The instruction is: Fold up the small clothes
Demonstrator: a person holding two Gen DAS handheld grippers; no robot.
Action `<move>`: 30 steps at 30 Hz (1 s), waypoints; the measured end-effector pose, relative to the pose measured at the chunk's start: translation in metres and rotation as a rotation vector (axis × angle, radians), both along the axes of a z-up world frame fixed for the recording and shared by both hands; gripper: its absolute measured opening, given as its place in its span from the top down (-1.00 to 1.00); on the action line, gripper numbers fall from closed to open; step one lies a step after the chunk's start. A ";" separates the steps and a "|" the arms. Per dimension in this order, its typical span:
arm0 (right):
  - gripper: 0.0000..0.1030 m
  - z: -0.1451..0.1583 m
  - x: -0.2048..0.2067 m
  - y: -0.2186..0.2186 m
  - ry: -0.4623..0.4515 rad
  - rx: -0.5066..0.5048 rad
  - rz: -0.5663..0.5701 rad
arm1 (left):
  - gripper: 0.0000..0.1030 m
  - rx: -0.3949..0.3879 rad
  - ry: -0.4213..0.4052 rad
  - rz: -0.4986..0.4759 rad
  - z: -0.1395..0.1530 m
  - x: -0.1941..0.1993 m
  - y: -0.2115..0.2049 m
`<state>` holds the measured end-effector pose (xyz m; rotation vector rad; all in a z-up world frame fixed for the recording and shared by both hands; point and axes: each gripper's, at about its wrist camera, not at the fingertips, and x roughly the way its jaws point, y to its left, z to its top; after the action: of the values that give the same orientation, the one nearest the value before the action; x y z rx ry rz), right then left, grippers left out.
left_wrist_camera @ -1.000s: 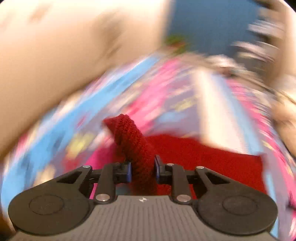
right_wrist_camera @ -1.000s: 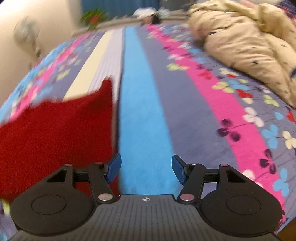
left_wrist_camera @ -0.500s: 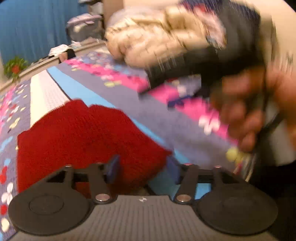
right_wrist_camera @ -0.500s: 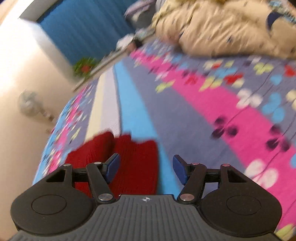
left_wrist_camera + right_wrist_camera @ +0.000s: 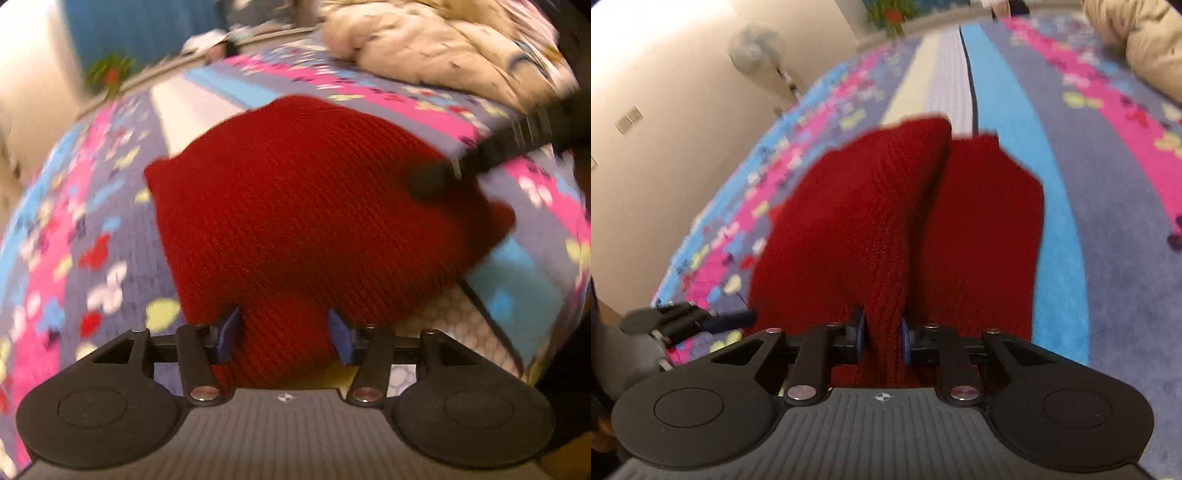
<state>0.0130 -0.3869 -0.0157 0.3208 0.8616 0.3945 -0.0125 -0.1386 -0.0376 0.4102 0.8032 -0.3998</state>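
A red knitted garment [image 5: 314, 192] lies folded on the flowered bedspread [image 5: 92, 229]. My left gripper [image 5: 284, 328] is at its near edge. The jaws are closing with a bulge of the red knit between the blue pads, and no firm pinch shows. In the right wrist view the garment [image 5: 886, 206] shows two lobes. My right gripper [image 5: 882, 332] is closing, and its pads pinch a raised ridge of the knit. The right gripper's finger [image 5: 436, 184] reaches onto the garment in the left wrist view. The left gripper's finger [image 5: 731, 317] shows low on the left in the right wrist view.
A crumpled beige duvet [image 5: 443, 40] lies at the far right of the bed. A standing fan [image 5: 757, 48] is by the wall on the left. A potted plant [image 5: 890, 11] stands beyond the far edge. The striped bedspread [image 5: 1108, 184] stretches to the right.
The left gripper let go of the red strand, rolled and sank to the garment's near edge. The right gripper, open before, came back over the garment and closed on a ridge of it.
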 end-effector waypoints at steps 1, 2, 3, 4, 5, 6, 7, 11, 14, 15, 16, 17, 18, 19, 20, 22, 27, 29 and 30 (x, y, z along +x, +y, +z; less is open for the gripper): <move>0.68 0.005 -0.004 -0.009 -0.011 0.032 -0.027 | -0.13 -0.020 0.007 -0.015 0.003 0.000 0.001; 0.70 0.006 -0.006 -0.020 -0.004 0.071 -0.063 | -0.17 -0.056 0.027 -0.027 0.006 0.001 0.003; 0.70 0.002 -0.007 -0.030 0.025 0.092 -0.107 | -0.25 -0.084 0.051 -0.037 0.008 0.001 0.003; 0.70 -0.003 -0.006 -0.033 0.056 0.073 -0.125 | -0.27 -0.105 0.076 -0.047 0.013 0.006 0.006; 0.70 -0.009 -0.004 -0.030 0.081 0.018 -0.117 | -0.29 -0.123 0.099 -0.056 0.016 0.011 0.010; 0.70 -0.013 -0.007 -0.023 0.088 -0.038 -0.098 | -0.30 -0.142 0.107 -0.060 0.022 0.015 0.015; 0.68 -0.015 -0.008 -0.016 0.088 -0.076 -0.081 | -0.31 -0.167 0.096 -0.055 0.029 0.019 0.018; -0.09 -0.009 -0.008 -0.024 0.076 -0.029 -0.153 | -0.74 -0.303 0.040 0.056 0.059 0.059 0.043; -0.73 -0.007 -0.005 -0.036 0.055 -0.005 -0.269 | -0.86 -0.316 0.013 0.194 0.066 0.099 0.055; -0.73 -0.011 -0.001 -0.035 0.074 0.004 -0.282 | -0.89 -0.321 0.036 0.234 0.059 0.120 0.058; -0.73 -0.015 0.002 -0.035 0.096 0.022 -0.285 | -0.91 -0.332 0.068 0.261 0.054 0.135 0.064; -0.74 -0.020 0.005 -0.035 0.123 0.047 -0.288 | -0.92 -0.349 0.108 0.279 0.047 0.151 0.067; -0.78 -0.024 0.009 -0.035 0.144 0.065 -0.286 | -0.92 -0.368 0.148 0.292 0.039 0.165 0.070; -0.81 -0.029 0.012 -0.033 0.162 0.077 -0.280 | -0.92 -0.379 0.180 0.311 0.031 0.178 0.073; -0.84 -0.033 0.015 -0.031 0.180 0.084 -0.273 | -0.92 -0.385 0.201 0.329 0.023 0.188 0.074; -0.87 -0.039 0.019 -0.025 0.199 0.079 -0.260 | -0.96 -0.449 0.259 0.341 0.003 0.194 0.078; -0.91 -0.045 0.024 -0.021 0.214 0.086 -0.246 | -0.98 -0.642 0.417 0.382 -0.035 0.220 0.087; -0.84 -0.044 0.026 -0.020 0.204 0.089 -0.244 | -0.97 -0.654 0.424 0.386 -0.043 0.226 0.086; -0.67 -0.041 0.026 -0.020 0.191 0.093 -0.239 | -0.88 -0.663 0.420 0.392 -0.044 0.228 0.087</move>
<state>0.0388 -0.4066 -0.0571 0.5485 0.9801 0.1836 0.2157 -0.0513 -0.0815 -0.4614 1.0735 -0.3627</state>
